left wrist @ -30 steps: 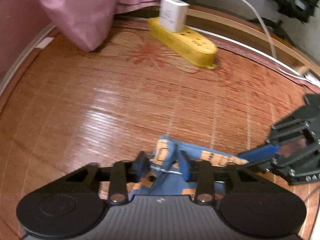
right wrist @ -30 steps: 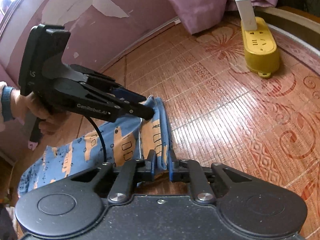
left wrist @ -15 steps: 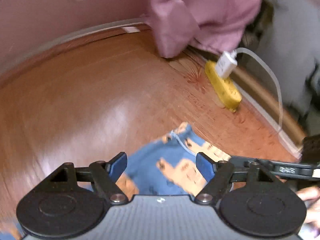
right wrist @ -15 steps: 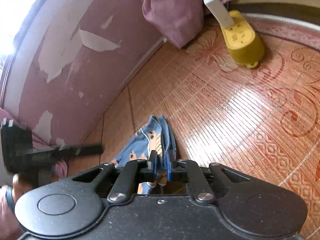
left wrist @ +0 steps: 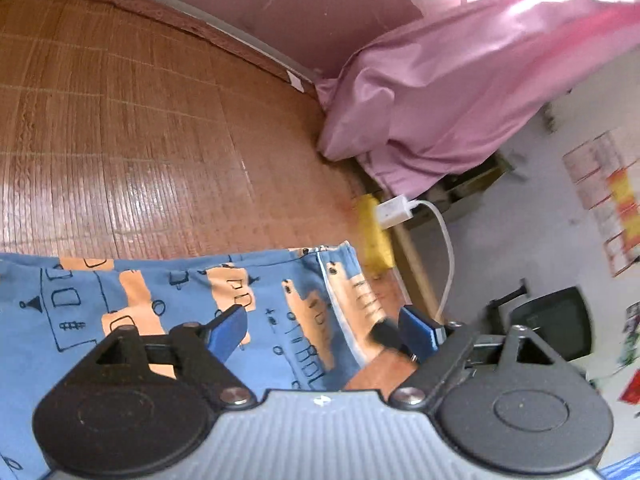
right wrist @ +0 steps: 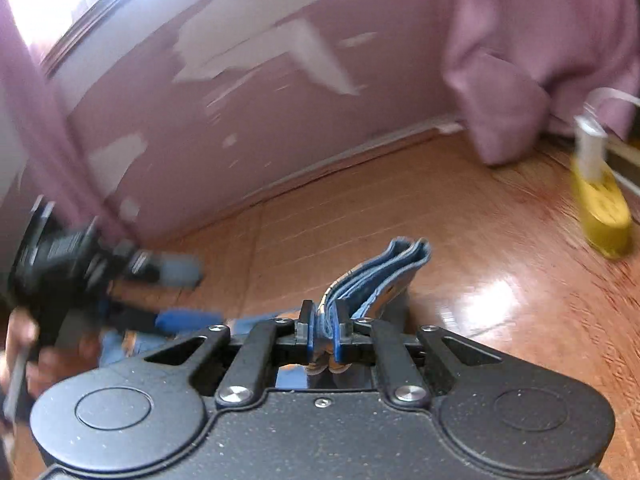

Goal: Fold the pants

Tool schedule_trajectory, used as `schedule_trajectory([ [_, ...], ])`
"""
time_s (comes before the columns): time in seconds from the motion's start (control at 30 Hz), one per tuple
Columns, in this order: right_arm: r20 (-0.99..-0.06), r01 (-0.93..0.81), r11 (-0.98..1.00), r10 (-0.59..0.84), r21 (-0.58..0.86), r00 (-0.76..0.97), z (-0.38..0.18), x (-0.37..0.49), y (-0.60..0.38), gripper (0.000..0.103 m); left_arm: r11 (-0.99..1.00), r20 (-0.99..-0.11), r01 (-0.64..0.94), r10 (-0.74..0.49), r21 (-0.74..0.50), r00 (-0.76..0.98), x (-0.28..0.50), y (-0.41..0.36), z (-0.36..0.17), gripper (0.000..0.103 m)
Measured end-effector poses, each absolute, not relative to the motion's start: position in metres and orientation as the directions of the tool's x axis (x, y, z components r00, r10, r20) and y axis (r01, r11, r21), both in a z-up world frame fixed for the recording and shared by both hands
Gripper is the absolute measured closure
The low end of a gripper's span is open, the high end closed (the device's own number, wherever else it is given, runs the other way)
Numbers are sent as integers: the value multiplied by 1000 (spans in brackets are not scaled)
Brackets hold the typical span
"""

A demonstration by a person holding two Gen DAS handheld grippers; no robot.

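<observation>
Blue pants between right tool fingers

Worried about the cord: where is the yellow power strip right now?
In the left wrist view the yellow power strip lies on the mat's right edge, just beyond the pants, below the pink cloth.

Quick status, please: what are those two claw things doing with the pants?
Left gripper open over the pants. Right gripper shut on bunched pants edge. Yellow power strip nearby, not obstructing.
</observation>
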State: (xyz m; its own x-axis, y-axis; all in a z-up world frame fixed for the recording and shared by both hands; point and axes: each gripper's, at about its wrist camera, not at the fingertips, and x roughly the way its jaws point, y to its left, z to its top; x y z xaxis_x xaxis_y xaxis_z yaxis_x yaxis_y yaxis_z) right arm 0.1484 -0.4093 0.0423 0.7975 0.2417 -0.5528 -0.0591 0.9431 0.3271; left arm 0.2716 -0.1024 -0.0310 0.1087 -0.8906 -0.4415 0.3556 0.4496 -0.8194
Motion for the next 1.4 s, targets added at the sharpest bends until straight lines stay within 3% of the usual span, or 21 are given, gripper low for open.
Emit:
schedule_trajectory([
  [0.27,-629,-339,940,249,-24,737,32,120,-292,95,421,-420,288,-905,-860,66,275,-91,-61,16],
  [0.43,-656,-383,915,213,-125,724,9,117,-262,96,498,-493,242,-866,-833,88,269,-77,-80,18],
  [0.57,-656,-398,904,205,-158,726,0,116,-260,96,526,-514,216,-850,-823,111,271,-71,-84,35],
  [0.63,-655,-402,899,199,-173,728,0,118,-260,96,557,-547,210,-830,-804,107,275,-75,-86,57],
  [0.7,-654,-405,896,195,-184,730,-1,117,-259,95,581,-573,193,-813,-790,103,277,-77,-89,69],
  [0.77,-653,-403,893,187,-198,734,-3,118,-259,94,589,-580,190,-808,-785,109,276,-78,-89,71],
  [0.83,-643,-394,890,166,-229,748,-5,114,-257,88,609,-600,202,-792,-767,114,275,-79,-87,78],
  [0.9,-625,-387,880,142,-274,767,-6,106,-255,67,623,-614,207,-781,-754,116,274,-81,-86,80],
  [0.97,-612,-379,869,118,-316,782,-6,99,-251,55,626,-616,207,-779,-752,115,274,-80,-85,81],
  [1.17,-599,-376,846,86,-378,796,-11,94,-245,45,631,-622,204,-775,-749,113,274,-81,-84,82],
  [1.23,-599,-372,850,85,-374,796,-12,96,-245,46,632,-624,203,-773,-748,111,275,-81,-85,83],
  [1.27,-603,-373,854,90,-362,793,-13,98,-246,52,635,-627,203,-771,-745,111,275,-81,-85,84],
  [1.37,-642,-379,879,114,-291,758,-15,106,-252,86,637,-630,199,-769,-745,108,274,-81,-85,90],
  [1.4,-651,-374,890,124,-261,749,-16,108,-254,86,638,-630,201,-769,-744,108,274,-80,-85,91],
])
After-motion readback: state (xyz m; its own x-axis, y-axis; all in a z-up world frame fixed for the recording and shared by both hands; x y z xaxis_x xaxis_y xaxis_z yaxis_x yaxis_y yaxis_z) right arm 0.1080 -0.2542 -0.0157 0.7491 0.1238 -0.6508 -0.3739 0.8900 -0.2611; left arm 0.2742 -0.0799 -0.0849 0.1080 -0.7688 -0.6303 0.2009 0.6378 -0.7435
